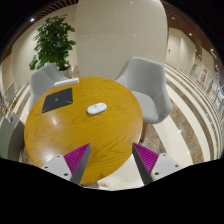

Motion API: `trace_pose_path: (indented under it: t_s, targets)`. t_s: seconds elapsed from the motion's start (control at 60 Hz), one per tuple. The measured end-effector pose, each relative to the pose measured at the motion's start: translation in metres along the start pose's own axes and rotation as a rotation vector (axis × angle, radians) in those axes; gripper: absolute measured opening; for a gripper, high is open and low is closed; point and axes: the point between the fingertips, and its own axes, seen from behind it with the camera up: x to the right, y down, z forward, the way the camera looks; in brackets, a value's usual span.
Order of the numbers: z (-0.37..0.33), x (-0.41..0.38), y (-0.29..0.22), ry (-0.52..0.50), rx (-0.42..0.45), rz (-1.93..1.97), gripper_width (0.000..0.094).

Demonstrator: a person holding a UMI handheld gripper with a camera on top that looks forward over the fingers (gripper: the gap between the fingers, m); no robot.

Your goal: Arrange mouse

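Observation:
A white mouse (96, 108) lies on a round wooden table (70, 135), near its far side. A dark mouse mat (57, 99) lies on the table to the left of the mouse, a short gap apart. My gripper (111, 160) is well back from the mouse, above the table's near edge. Its fingers are open with nothing between them; the magenta pads (77, 157) face each other across a wide gap.
Two white chairs stand at the table: one at the far left (47, 80), one at the right (143, 85). A potted plant (54, 40) stands behind. A wide white pillar (120, 35) rises beyond the table. The floor (185, 130) is striped to the right.

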Motion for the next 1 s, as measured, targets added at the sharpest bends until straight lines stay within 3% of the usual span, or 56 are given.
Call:
trace_pose_path:
  t_s: [0.5,1.0]
  targets:
    - [0.059,-0.059,-0.008,-0.16,0.013,-0.138,0.0869]
    - [0.168,-0.075,-0.039,-0.124,0.043,-0.089,0.0866]
